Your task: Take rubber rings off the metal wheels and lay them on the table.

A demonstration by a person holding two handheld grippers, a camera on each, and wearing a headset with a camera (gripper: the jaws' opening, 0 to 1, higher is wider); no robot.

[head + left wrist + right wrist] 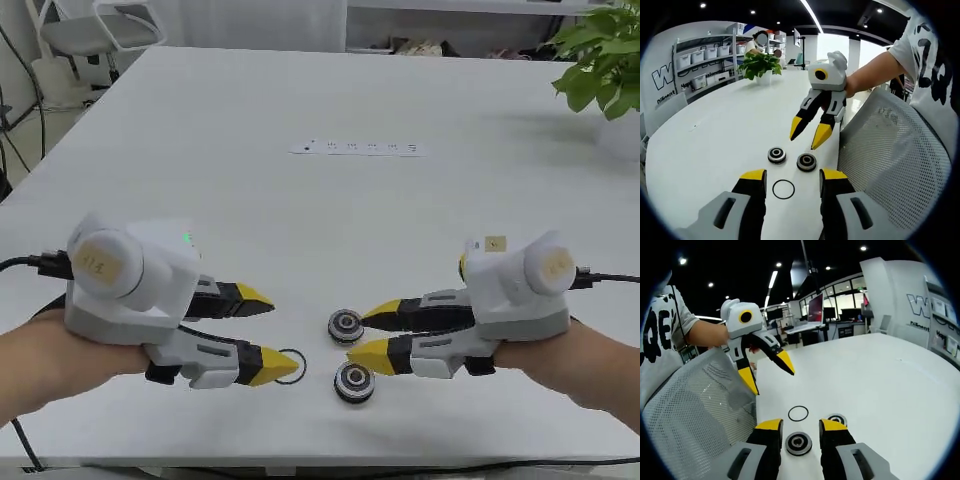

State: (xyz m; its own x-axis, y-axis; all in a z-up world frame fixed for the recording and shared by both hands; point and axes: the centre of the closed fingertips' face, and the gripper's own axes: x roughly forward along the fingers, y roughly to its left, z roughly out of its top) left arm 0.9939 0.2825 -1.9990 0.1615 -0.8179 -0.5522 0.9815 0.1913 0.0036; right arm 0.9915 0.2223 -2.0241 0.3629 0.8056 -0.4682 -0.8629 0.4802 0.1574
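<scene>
wall sign point(660, 79) starts "w"; rubber ring point(783, 189) on table point(715, 130).

White table point(300, 215): wheels point(345, 325), ring point(773, 189), power strip point(358, 148)

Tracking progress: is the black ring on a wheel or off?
Off: the ring lies flat on the table, apart from both wheels.

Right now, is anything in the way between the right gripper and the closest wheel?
No, nothing I can see. The wheel lies on the table close by the right gripper's open jaws. The loose ring lies farther on.
</scene>
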